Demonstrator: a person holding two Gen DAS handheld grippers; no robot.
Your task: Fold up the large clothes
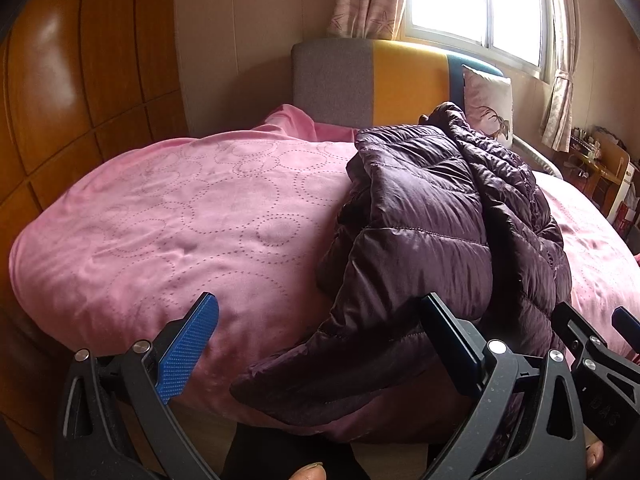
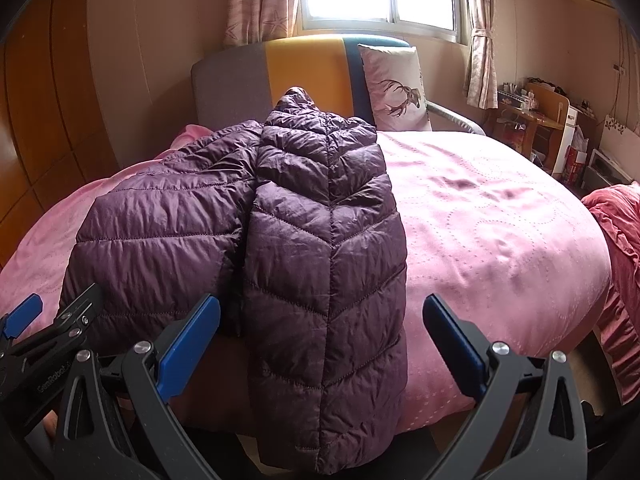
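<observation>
Both tongs released, poised at the near bed edge over the jacket.

The right gripper (image 2: 322,344) stands spread wide, the puffer jacket (image 2: 320,240) hem hanging between its jaws; the left gripper (image 1: 320,340) gapes over the sleeve at lower centre. The jacket's long axis runs up-frame toward the headboard (image 2: 304,68). The right gripper is judged nearer. The pink bedspread (image 2: 500,220) is bare; the pillow (image 2: 394,84) lies well apart.
</observation>
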